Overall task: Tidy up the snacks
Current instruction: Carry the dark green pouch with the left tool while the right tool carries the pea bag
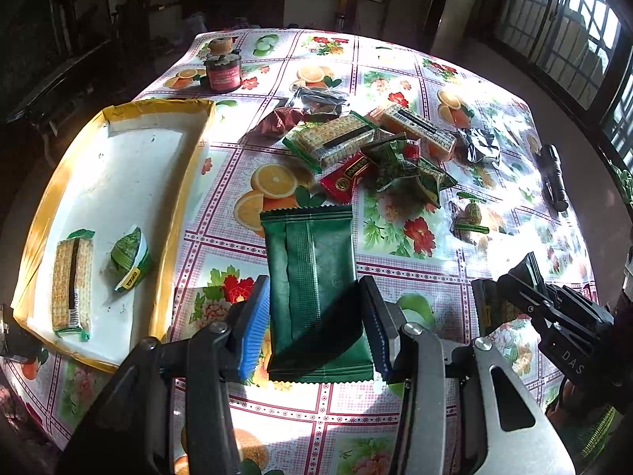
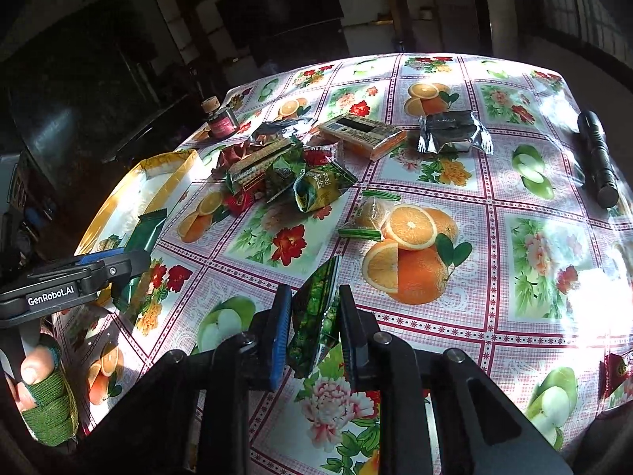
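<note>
My left gripper (image 1: 314,312) is shut on a dark green flat snack packet (image 1: 316,277), held above the table just right of the yellow-rimmed white box (image 1: 118,166). The box holds a cracker pack (image 1: 72,283) and a small green packet (image 1: 130,257). My right gripper (image 2: 312,328) is shut on a small green pea packet (image 2: 316,312), held over the tablecloth. It shows at the right of the left wrist view (image 1: 514,293). A pile of snacks (image 1: 368,146) lies mid-table, also in the right wrist view (image 2: 292,170).
A red jar (image 1: 222,69) stands at the far left of the table. A black flashlight (image 2: 597,154) lies near the right edge. A silver packet (image 2: 451,132) and a small clear-wrapped cake (image 2: 370,215) lie apart from the pile. The floral tablecloth (image 2: 514,277) covers the table.
</note>
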Demonstrator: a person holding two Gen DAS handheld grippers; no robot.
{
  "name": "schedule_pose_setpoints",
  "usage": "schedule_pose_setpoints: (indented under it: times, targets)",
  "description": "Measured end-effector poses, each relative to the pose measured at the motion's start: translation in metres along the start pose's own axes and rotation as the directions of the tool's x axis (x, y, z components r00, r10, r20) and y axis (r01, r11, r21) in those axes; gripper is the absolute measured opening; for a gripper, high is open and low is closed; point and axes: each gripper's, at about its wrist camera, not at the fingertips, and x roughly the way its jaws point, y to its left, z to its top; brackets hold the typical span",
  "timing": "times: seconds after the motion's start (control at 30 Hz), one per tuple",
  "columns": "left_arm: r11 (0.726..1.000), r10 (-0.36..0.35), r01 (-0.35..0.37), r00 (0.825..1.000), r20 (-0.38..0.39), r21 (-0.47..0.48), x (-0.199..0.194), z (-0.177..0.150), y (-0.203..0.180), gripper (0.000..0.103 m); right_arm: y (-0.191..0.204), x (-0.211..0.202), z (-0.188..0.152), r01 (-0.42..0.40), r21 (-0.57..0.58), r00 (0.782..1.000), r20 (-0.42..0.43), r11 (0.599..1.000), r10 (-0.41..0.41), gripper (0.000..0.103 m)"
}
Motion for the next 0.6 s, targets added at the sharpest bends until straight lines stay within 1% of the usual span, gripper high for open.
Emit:
schedule_pose_setpoints:
  times: [0.1, 0.23, 0.4, 0.6]
  targets:
    - [1.0, -0.001, 0.001, 1.0, 0.002, -0.006, -0.002, 0.0, 0.005, 0.046, 0.005, 0.002, 0.0, -0.039, 0.01, 0.999, 0.002, 0.999, 0.039, 0.022]
    - [1.0, 0.0, 0.0, 1.0, 0.01, -0.012, -0.005, 0.0, 0.009, 0.046, 0.013, 0.001, 0.002, -0.055, 0.003, 0.998, 0.012, 0.998, 0.055, 0.022]
    - [1.0, 0.013, -0.013, 0.999, 0.029, -0.018, -0.012, 0.001, 0.016, 0.046, 0.03, 0.001, 0.011, -0.087, -0.023, 0.996, 0.022, 0.996, 0.088, 0.022]
    - [0.998, 0.032, -0.03, 0.998, 0.045, -0.047, -0.019, 0.003, 0.035, 0.046, 0.058, 0.007, 0.023, -0.131, -0.067, 0.991, 0.028, 0.989, 0.133, 0.022]
